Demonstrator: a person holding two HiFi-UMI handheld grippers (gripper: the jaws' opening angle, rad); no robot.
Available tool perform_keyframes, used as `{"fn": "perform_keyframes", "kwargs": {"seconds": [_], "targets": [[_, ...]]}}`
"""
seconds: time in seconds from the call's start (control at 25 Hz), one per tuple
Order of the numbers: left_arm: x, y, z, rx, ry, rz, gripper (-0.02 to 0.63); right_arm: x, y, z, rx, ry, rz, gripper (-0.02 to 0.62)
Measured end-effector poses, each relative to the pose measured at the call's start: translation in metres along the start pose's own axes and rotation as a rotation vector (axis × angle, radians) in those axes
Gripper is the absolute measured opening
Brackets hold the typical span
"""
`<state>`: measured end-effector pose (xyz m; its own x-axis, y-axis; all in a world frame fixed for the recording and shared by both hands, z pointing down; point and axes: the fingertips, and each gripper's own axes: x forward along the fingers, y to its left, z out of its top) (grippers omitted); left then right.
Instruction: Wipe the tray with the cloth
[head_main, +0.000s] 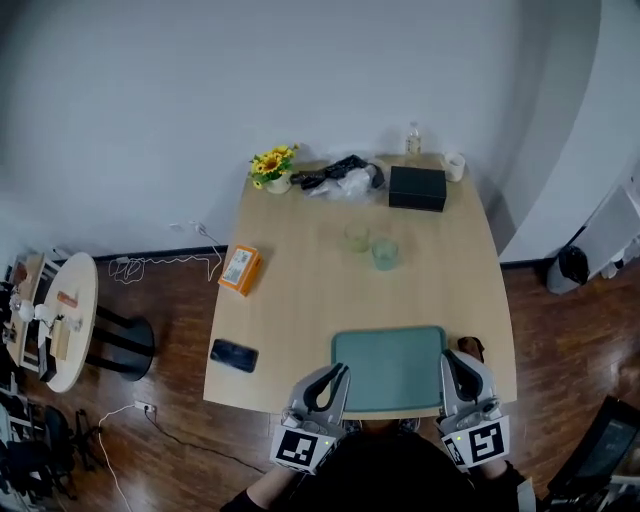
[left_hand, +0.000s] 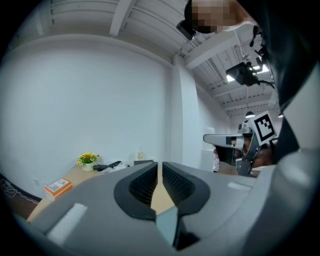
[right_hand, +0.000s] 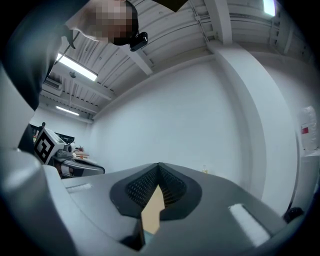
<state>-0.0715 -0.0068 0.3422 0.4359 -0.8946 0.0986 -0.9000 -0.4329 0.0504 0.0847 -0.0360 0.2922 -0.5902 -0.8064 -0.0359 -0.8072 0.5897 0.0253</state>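
Both clenched on nothing, the left gripper (head_main: 338, 372) and the right gripper (head_main: 452, 358) hover level at the near edge of the desk (head_main: 300, 300), flanking the bare teal tray (head_main: 390, 372). A small dark bundle (head_main: 470, 348), possibly the cloth, lies just beside the tray's right rim. The risk is that a hard wipe towards the person could slide the tray off the near edge. Beyond the tray, the desk lies open up to two glasses (head_main: 385, 253).

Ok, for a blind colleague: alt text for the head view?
The left gripper and right gripper, both closed, flank a green tray at the near edge of a wooden table; farther back are two glasses, an orange box and sunflowers.
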Motion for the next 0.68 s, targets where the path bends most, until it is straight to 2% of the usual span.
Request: {"fn": "perform_keyframes", "kwargs": {"seconds": [0.68], "targets": [[-0.0019,-0.0045,0.0019,0.003,0.006,-0.011,0.011,-0.0043,0.0033,0.0058,-0.023,-0.027,0.003,0.002]]}}
